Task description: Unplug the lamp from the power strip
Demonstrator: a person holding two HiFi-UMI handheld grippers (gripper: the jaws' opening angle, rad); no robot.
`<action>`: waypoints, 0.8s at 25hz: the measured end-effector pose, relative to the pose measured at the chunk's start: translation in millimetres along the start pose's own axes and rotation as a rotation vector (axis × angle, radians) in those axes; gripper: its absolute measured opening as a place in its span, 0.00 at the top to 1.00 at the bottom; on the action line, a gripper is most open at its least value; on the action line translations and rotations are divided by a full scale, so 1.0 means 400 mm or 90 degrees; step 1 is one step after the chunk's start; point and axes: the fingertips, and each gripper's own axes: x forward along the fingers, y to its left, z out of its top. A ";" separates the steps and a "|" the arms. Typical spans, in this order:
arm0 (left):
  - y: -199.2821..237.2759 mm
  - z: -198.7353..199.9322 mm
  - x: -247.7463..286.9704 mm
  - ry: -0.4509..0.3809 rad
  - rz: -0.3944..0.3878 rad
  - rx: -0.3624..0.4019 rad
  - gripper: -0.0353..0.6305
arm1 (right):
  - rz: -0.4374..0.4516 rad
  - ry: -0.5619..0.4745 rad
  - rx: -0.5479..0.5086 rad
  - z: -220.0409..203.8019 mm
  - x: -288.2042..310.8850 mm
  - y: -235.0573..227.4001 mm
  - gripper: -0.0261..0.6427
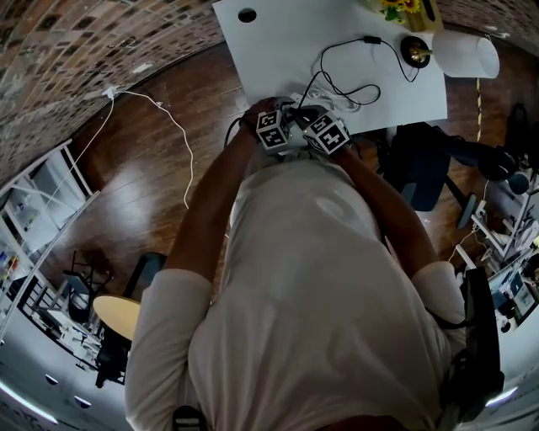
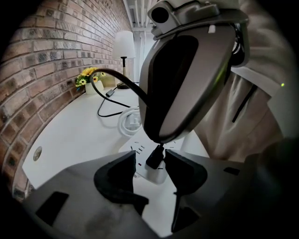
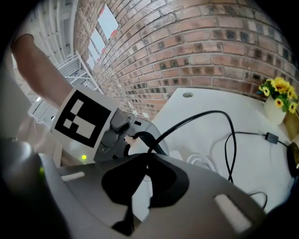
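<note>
A white power strip (image 2: pixel 148 172) lies at the near edge of the white table (image 1: pixel 286 42). My left gripper (image 2: pixel 150 161) straddles its end, jaws against its sides. A black plug (image 2: pixel 153 158) stands in the strip between those jaws. My right gripper (image 3: pixel 148 158) comes down from above and is shut on the plug's top, with the black cord (image 3: pixel 210 113) rising out of its tips. The cord loops across the table to the lamp (image 1: pixel 461 52), white-shaded, at the far right. In the head view only the two marker cubes (image 1: pixel 271 130) (image 1: pixel 327 133) show, side by side.
A coiled white cable (image 2: pixel 126 119) lies just beyond the strip. A vase of yellow flowers (image 3: pixel 279 91) stands by the brick wall (image 3: pixel 196 42). A round hole (image 1: pixel 247 15) marks the table's far left. A dark chair (image 1: pixel 421 160) stands right of the person.
</note>
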 end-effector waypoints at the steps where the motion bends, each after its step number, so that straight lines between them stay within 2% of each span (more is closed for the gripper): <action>1: 0.001 0.000 0.000 0.000 0.001 -0.001 0.64 | -0.001 0.000 -0.007 -0.001 0.000 0.001 0.95; 9: -0.002 0.004 -0.001 -0.001 0.000 -0.004 0.64 | -0.010 0.026 -0.049 -0.004 -0.008 0.012 0.95; 15: -0.005 0.001 -0.005 0.011 -0.005 0.000 0.65 | -0.014 0.050 -0.024 0.018 0.005 -0.001 0.95; 20: -0.002 -0.003 -0.001 -0.006 -0.003 -0.005 0.64 | -0.003 0.026 -0.013 -0.010 -0.016 -0.003 0.95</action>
